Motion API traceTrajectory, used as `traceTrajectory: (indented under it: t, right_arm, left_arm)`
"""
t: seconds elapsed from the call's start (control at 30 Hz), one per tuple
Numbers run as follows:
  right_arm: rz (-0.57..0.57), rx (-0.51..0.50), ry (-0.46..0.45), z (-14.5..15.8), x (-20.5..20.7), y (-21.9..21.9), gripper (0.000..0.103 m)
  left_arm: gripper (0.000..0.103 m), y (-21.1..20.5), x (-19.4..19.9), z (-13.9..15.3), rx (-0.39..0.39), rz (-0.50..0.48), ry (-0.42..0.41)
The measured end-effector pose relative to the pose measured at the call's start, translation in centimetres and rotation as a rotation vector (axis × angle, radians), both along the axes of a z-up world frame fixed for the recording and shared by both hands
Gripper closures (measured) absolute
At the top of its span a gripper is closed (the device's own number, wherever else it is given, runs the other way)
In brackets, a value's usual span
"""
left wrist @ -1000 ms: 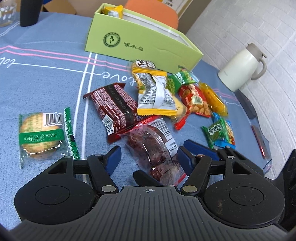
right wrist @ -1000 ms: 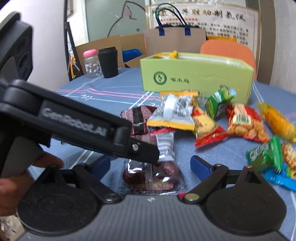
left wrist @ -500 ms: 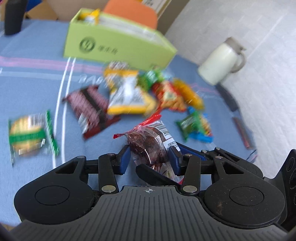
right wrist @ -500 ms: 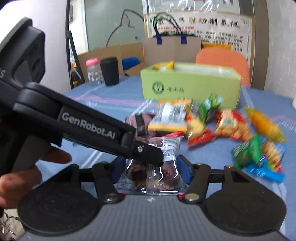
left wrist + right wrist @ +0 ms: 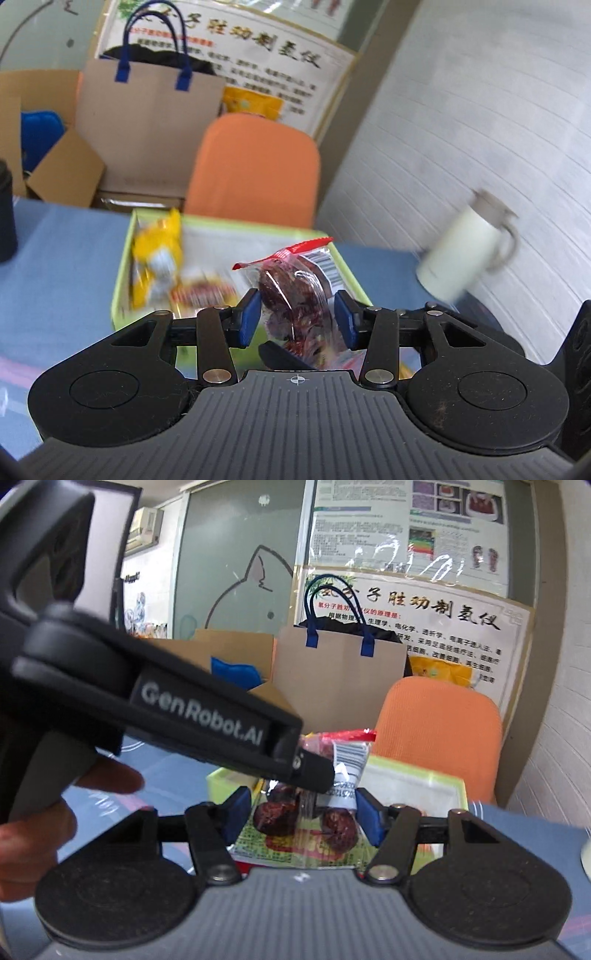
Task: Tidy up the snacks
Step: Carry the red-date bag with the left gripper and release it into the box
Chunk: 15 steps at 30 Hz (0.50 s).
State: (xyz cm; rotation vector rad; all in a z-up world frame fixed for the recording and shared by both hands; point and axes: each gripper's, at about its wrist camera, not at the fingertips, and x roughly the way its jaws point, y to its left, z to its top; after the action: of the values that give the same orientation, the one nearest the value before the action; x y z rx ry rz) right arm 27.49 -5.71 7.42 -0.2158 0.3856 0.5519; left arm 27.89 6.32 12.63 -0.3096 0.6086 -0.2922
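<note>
A clear packet of dark red dates (image 5: 295,295) with a red top seal is held by both grippers at once. My left gripper (image 5: 297,319) is shut on it, and my right gripper (image 5: 303,814) is shut on the same packet (image 5: 306,816), the left gripper's arm crossing the right wrist view. The packet is lifted above the near edge of the open green box (image 5: 122,266), which shows in the right wrist view (image 5: 413,775) too. Inside the box lie a yellow snack packet (image 5: 157,258) and a red one (image 5: 203,291).
A white thermos jug (image 5: 465,251) stands on the blue tablecloth to the right of the box. An orange chair (image 5: 255,170) stands behind the box, with a brown paper bag (image 5: 147,122) and cardboard boxes further back. A dark cup (image 5: 5,214) stands at the far left.
Both grippers closed on the date packet and lifted it off the table, carrying it forward over the green box. The loose snacks on the cloth have dropped out of view.
</note>
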Motion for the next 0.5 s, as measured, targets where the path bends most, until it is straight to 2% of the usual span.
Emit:
traceTrajectory:
  t: [0.17,0.27,0.4,0.5]
  right_arm:
    - [-0.001,-0.012,0.052,-1.2,6.5,1.1,0.037]
    - [-0.006,-0.003,0.086,-2.6,8.6,1.1,0.033]
    - [-0.021,0.001,0.082,-3.2,9.0,0.8,0.033]
    - [-0.043,0.007,0.022,-1.8,7.3,-0.4,0.030]
  left_arm:
    - [0.081,0.3,6.1,-0.6,0.025,0.017,0.018]
    - [0.080,0.0,8.5,-2.3,0.041,0.031,0.053]
    - [0.077,0.4,9.9,-4.6,0.005,0.046,0.096]
    - [0.073,1.6,9.1,-3.8,-0.037,0.081,0.078]
